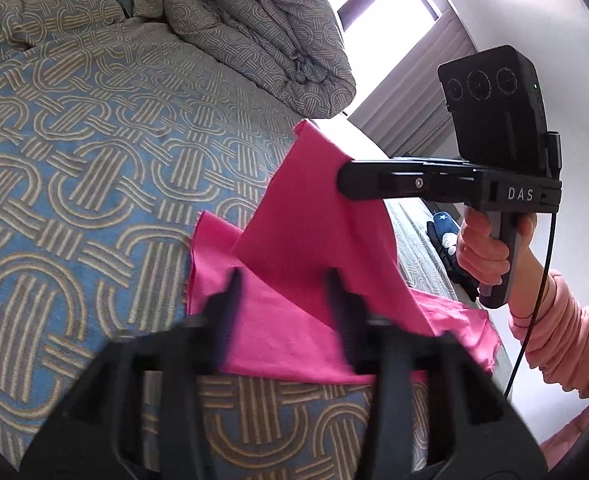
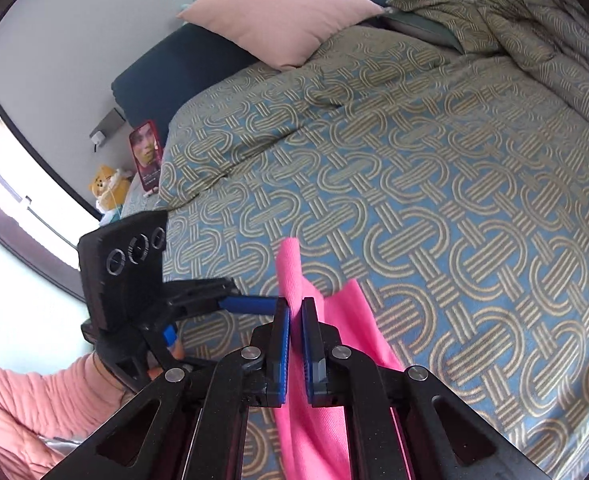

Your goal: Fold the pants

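Observation:
The bright pink pants (image 1: 294, 312) lie on the patterned bedspread (image 1: 94, 168), with one part lifted into a peak. My right gripper (image 1: 344, 180) is shut on that lifted pink cloth and holds it up; in the right wrist view (image 2: 295, 312) its blue pads (image 2: 282, 332) pinch a pink fold (image 2: 290, 268). My left gripper (image 1: 284, 284) is open, its two dark fingers spread over the pants' near part, holding nothing. It also shows in the right wrist view (image 2: 250, 304), left of the pinched fold.
A bunched duvet (image 1: 262, 32) lies at the bed's far end. A pink pillow (image 2: 282, 12) leans on a dark headboard (image 2: 166, 68). A phone (image 2: 146, 156) and a plush toy (image 2: 108, 192) sit beside the bed. The bed's edge (image 1: 426, 240) runs right of the pants.

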Tool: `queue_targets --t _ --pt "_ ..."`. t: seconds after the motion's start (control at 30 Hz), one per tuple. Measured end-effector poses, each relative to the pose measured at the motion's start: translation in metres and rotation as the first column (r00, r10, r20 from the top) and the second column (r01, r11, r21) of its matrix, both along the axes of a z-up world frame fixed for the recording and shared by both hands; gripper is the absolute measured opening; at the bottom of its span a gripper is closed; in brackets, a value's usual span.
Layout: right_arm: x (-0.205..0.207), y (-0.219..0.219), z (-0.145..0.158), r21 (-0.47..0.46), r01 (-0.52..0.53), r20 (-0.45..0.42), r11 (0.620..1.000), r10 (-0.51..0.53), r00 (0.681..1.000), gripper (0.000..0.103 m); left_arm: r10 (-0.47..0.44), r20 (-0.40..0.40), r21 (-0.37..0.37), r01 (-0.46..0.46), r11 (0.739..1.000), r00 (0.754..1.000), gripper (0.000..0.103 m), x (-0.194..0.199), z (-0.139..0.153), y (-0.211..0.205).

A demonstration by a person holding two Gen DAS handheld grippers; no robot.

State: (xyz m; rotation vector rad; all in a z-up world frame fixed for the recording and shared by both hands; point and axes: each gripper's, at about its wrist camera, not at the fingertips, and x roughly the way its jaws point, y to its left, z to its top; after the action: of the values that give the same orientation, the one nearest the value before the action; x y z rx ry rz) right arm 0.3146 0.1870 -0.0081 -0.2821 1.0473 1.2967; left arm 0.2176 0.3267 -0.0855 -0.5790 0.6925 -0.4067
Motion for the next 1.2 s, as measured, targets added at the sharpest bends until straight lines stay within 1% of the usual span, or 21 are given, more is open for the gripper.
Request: queue_targets --t 0.03,0.2,0.27,0.33,0.4,0.43,0.47,0.53,0.6,0.63,0.67,0.7,0.73,0.77,0.8,0.83,0.9,0.93,1.03,1.13,1.2 --pt "0.000 0.001 0.002 0.000 0.003 0.005 1.000 -0.003 1.000 0.005 0.004 0.007 -0.002 -0.004 1.000 1.000 0.001 -0.002 0.001 0.001" --pt "0.003 0.010 0.004 -0.015 0.006 0.034 1.000 -0.006 0.999 0.005 0.036 0.124 0.036 -0.040 0.999 0.992 0.000 -0.024 0.029 0.002" --pt "0.005 0.014 -0.001 -0.034 0.019 0.056 0.999 -0.017 0.998 0.005 0.037 0.145 0.068 -0.047 0.997 0.989 0.000 -0.030 0.036 0.002" --pt "0.008 0.019 -0.008 -0.075 0.050 0.094 0.996 -0.043 0.995 0.008 0.035 0.111 0.073 -0.044 0.996 0.993 0.000 -0.027 0.031 0.003" --pt "0.015 0.019 -0.017 -0.127 0.088 0.101 0.988 -0.075 0.992 0.013 0.041 0.026 0.081 -0.043 0.996 0.999 0.002 -0.016 0.014 0.003" --pt "0.017 0.016 -0.021 -0.147 0.099 0.092 0.984 -0.086 0.992 0.014 0.034 -0.023 0.094 -0.032 0.995 0.999 0.010 -0.009 0.006 0.001" --pt "0.017 0.010 -0.024 -0.168 0.104 0.086 0.980 -0.091 0.992 0.014 0.039 -0.074 0.119 -0.030 0.992 0.997 0.025 -0.003 -0.002 -0.002" --pt "0.012 -0.007 -0.028 -0.205 0.097 0.094 0.974 -0.079 0.992 0.015 0.048 -0.154 0.162 -0.023 0.987 0.987 0.038 0.009 -0.012 -0.008" --pt "0.004 -0.033 -0.031 -0.247 0.101 0.118 0.964 -0.073 0.990 0.018 0.059 -0.124 0.146 -0.040 0.988 0.991 0.050 0.007 -0.006 -0.008" --pt "-0.002 -0.052 -0.032 -0.263 0.117 0.125 0.958 -0.086 0.988 0.021 0.075 -0.113 0.135 -0.059 0.989 0.991 0.069 0.007 -0.005 -0.007" --pt "-0.008 -0.074 -0.033 -0.275 0.134 0.121 0.952 -0.104 0.987 0.023 0.108 -0.105 0.134 -0.093 0.987 0.989 0.080 0.007 -0.004 -0.006" --pt "-0.013 -0.097 -0.035 -0.287 0.153 0.113 0.946 -0.125 0.986 0.025 0.141 -0.108 0.135 -0.126 0.983 0.984 0.079 0.009 -0.004 -0.004" --pt "-0.017 -0.118 -0.036 -0.298 0.181 0.111 0.937 -0.154 0.982 0.026 0.150 -0.127 0.133 -0.133 0.982 0.980 0.073 0.012 -0.006 -0.003" --pt "-0.022 -0.144 -0.038 -0.308 0.227 0.112 0.924 -0.201 0.973 0.026 0.164 -0.141 0.133 -0.145 0.980 0.976 0.035 0.014 -0.007 -0.002" --pt "-0.026 -0.168 -0.039 -0.315 0.277 0.109 0.908 -0.255 0.961 0.026 0.178 -0.159 0.137 -0.157 0.978 0.971 0.010 0.014 -0.007 0.000" --pt "-0.032 -0.196 -0.039 -0.315 0.335 0.099 0.888 -0.321 0.942 0.026 0.193 -0.177 0.130 -0.172 0.977 0.965 0.005 0.013 -0.006 0.001" --pt "-0.049 -0.257 -0.037 -0.291 0.451 0.061 0.844 -0.454 0.889 0.027 0.214 -0.138 0.097 -0.202 0.975 0.967 0.003 0.002 0.005 -0.002" --pt "-0.060 -0.287 -0.036 -0.278 0.508 0.054 0.815 -0.515 0.855 0.027 0.221 -0.123 0.109 -0.208 0.972 0.968 0.003 -0.004 0.011 -0.006" --pt "-0.103 -0.375 -0.032 -0.258 0.677 0.077 0.689 -0.684 0.725 0.027 0.241 -0.087 0.172 -0.224 0.959 0.967 0.003 -0.016 0.037 -0.020" --pt "-0.150 -0.442 -0.030 -0.257 0.787 0.094 0.561 -0.796 0.598 0.027 0.288 -0.038 0.222 -0.273 0.936 0.957 0.003 -0.016 0.071 -0.025" --pt "-0.180 -0.469 -0.027 -0.241 0.826 0.120 0.510 -0.829 0.547 0.028 0.328 -0.011 0.271 -0.313 0.910 0.945 0.003 -0.007 0.090 -0.027"
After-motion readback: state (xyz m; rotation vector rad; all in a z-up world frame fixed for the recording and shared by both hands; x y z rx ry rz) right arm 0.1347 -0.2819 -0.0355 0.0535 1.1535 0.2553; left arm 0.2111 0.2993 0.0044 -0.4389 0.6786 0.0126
